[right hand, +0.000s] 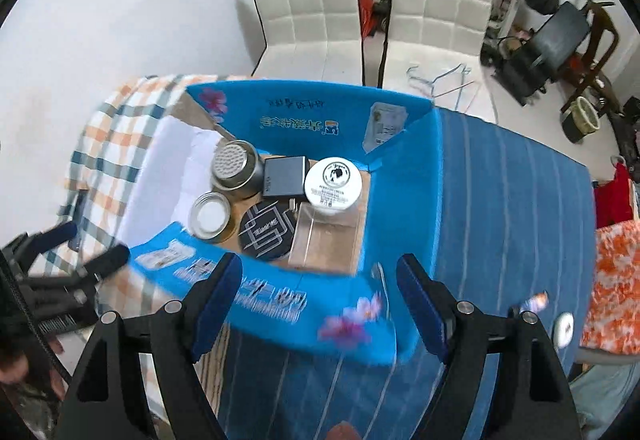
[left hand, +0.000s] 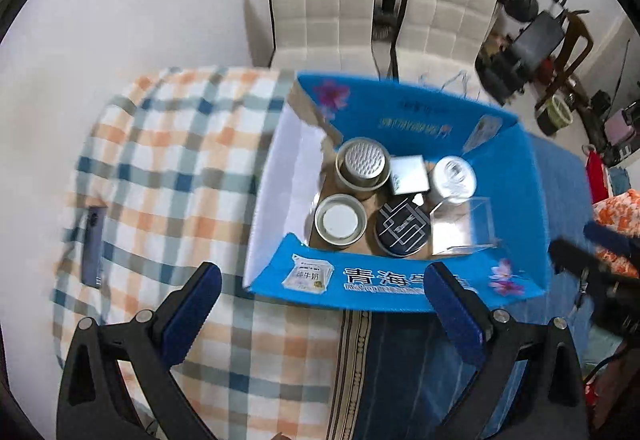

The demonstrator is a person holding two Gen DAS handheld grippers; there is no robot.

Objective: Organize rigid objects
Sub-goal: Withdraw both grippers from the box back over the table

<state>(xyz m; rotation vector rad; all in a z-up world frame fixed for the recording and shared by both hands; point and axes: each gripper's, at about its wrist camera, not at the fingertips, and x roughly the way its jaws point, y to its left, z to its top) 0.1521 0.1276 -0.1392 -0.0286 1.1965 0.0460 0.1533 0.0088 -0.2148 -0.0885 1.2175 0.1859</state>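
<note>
Both the left gripper (left hand: pixel 324 304) and right gripper (right hand: pixel 320 304) stood wide apart, holding nothing. At twelve o'clock from each, the blue box (left hand: pixel 400 112) held tins (left hand: pixel 362 164), a white jar (right hand: pixel 334 180) and a clear case (left hand: pixel 464 228).
</note>
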